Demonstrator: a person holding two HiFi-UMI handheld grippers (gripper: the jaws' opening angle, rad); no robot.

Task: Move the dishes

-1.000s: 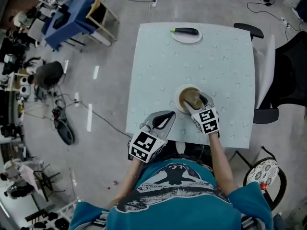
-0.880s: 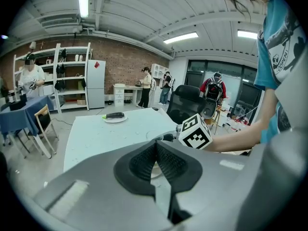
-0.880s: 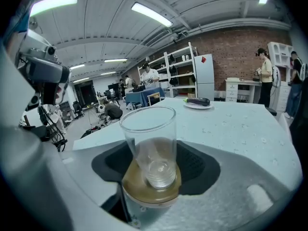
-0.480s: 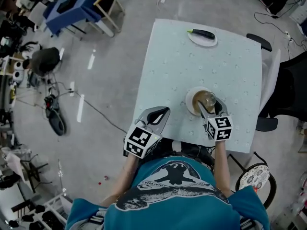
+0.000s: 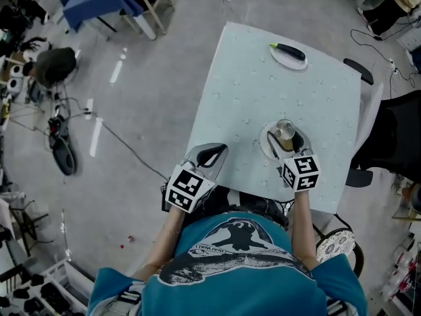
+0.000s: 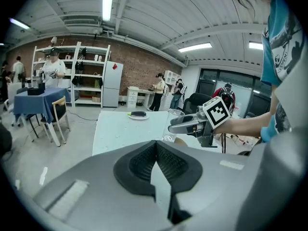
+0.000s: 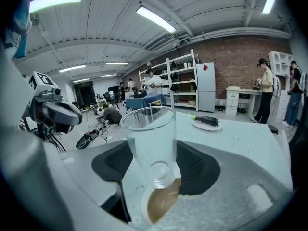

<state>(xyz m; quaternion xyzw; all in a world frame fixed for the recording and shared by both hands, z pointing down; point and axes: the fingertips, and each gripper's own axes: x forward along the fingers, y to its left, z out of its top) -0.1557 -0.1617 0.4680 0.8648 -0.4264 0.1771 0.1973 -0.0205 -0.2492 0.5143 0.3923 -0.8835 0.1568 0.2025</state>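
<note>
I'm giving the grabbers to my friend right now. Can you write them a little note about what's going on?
Right gripper: shut on the clear glass, held over the brown-centred plate by the near edge of the table. I can't tell if the glass is lifted clear.
Left gripper: jaws together, empty, at the near edge.
Far plate with the eggplant: at the far side, untouched.
Done: glass gripped.
Left: probably set the glass down, then move both plates.
</note>
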